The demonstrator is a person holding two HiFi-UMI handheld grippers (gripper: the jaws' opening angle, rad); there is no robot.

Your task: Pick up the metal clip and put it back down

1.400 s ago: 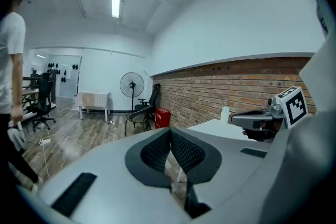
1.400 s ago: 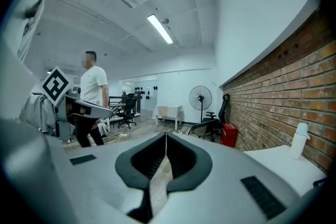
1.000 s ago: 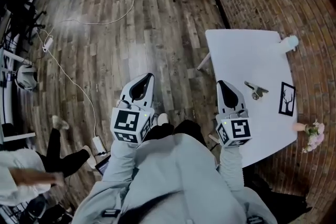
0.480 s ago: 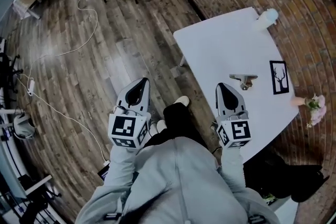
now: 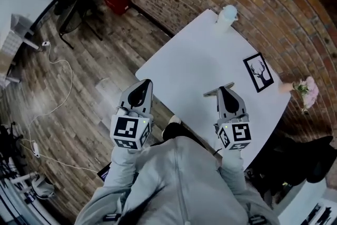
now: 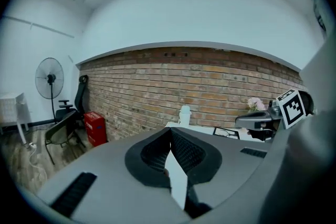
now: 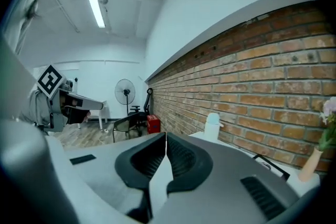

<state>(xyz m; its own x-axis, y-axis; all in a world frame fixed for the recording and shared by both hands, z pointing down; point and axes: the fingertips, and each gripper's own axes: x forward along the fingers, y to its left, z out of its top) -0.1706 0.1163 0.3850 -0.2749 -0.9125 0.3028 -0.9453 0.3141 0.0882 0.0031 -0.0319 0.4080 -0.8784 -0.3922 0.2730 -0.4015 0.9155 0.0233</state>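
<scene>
1. Approach step: we hold the left tongs and right tongs clenched and empty; the metal clip lies on the surface beside the right tip.
2. Next, we judge: open, lower, grip.

Bright even light, fisheye-warped dark edges

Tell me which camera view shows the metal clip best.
The head view: the metal clip lies on the white table, though the tip of the right gripper covers part of it. Neither the left gripper view nor the right gripper view shows the clip at all.
</scene>
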